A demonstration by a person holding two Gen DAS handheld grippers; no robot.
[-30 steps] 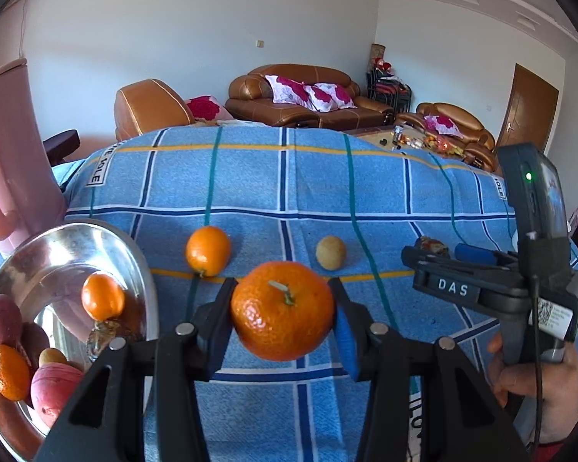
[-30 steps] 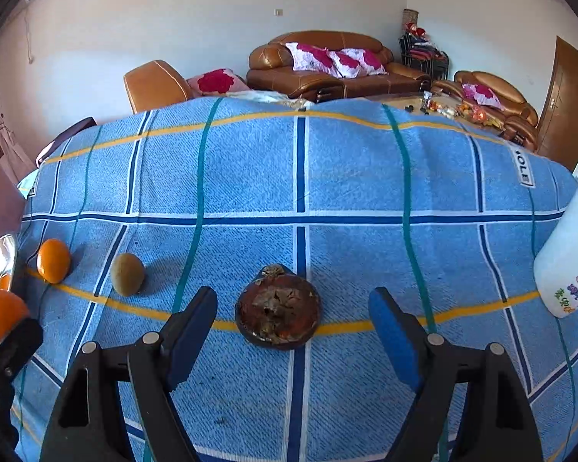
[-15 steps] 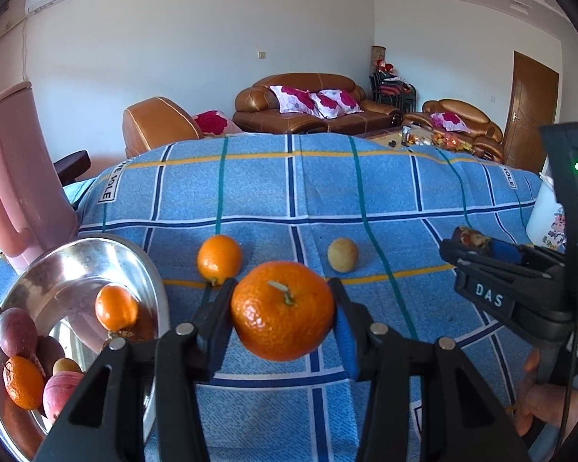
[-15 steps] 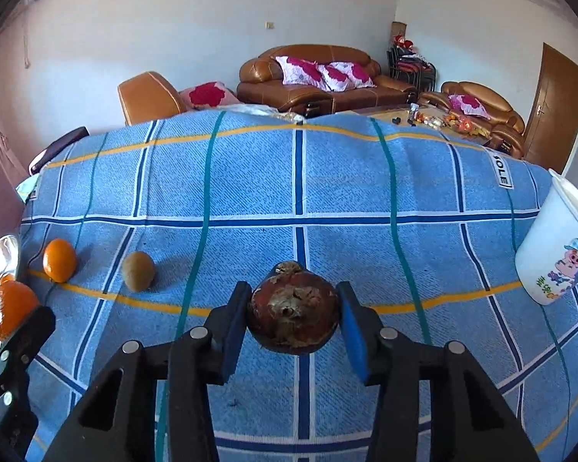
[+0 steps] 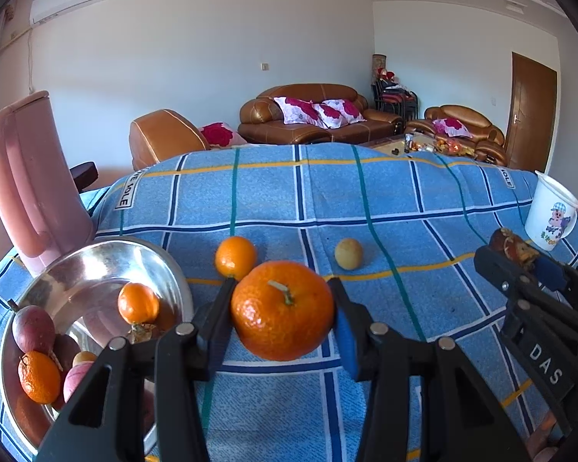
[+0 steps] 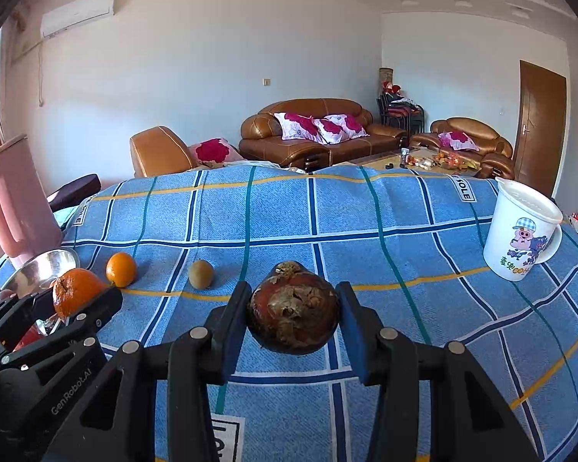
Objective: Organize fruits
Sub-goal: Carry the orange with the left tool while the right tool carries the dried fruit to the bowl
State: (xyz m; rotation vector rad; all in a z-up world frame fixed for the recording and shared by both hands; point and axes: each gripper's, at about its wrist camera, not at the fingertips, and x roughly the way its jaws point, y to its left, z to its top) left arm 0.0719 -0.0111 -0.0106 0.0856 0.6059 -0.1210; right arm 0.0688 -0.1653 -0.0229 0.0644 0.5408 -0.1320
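Observation:
My left gripper (image 5: 283, 313) is shut on a large orange mandarin (image 5: 282, 310) and holds it above the blue checked cloth, just right of the steel bowl (image 5: 96, 258). The bowl holds several fruits, among them a small mandarin (image 5: 138, 303). My right gripper (image 6: 292, 313) is shut on a dark brown-red mangosteen (image 6: 292, 313), lifted off the cloth; it also shows at the right in the left wrist view (image 5: 514, 248). A small orange (image 5: 235, 256) and a yellow-brown kiwi (image 5: 349, 253) lie on the cloth beyond.
A pink jug (image 5: 27, 188) stands behind the bowl at the left. A white cartoon mug (image 6: 521, 231) stands at the right on the cloth. Brown sofas stand beyond the table's far edge.
My right gripper closed on the mangosteen and lifted it off the cloth. Both grippers rose, with the mandarin still held in the left.

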